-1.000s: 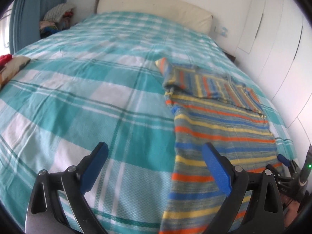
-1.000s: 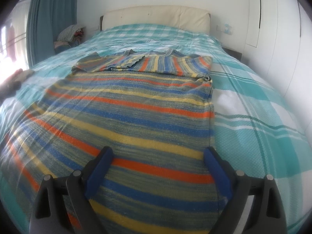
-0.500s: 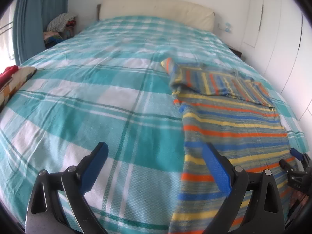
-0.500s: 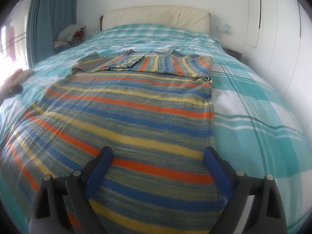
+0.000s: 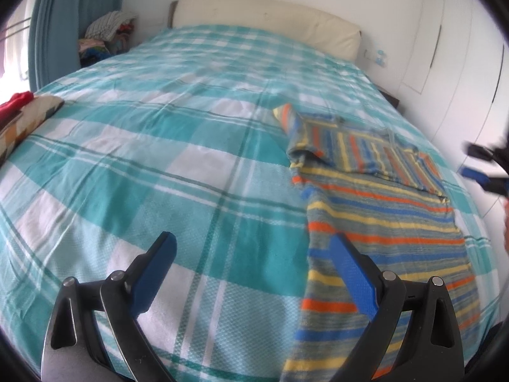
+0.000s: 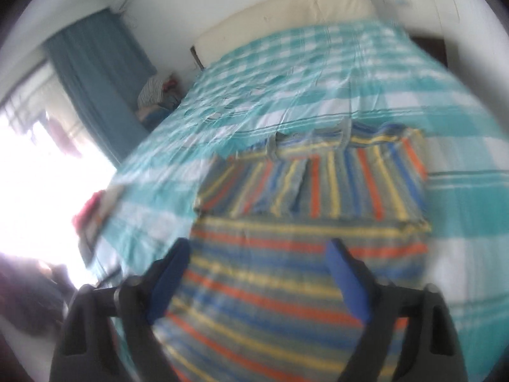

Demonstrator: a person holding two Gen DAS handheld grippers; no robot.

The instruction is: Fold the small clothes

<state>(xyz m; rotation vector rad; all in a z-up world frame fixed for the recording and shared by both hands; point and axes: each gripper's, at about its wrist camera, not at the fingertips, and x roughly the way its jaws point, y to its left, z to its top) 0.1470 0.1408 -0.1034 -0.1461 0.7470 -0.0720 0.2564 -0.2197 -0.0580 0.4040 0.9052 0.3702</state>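
Fingers of the right gripper [image 6: 257,273], just narrowed yet parted and empty, hang over the striped sweater [image 6: 305,254], whose sleeves lie folded in on the bed [image 5: 159,146]; left gripper [image 5: 254,273] open, idle.

White walls, teal-and-white checked bedspread [image 5: 159,146], cream padded headboard [image 5: 264,16], blue curtain [image 5: 73,16] beside bright window.

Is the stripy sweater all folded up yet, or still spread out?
Only partly folded. The stripy sweater has its sleeves tucked across the top, but its body lies spread flat on the checked bedspread.
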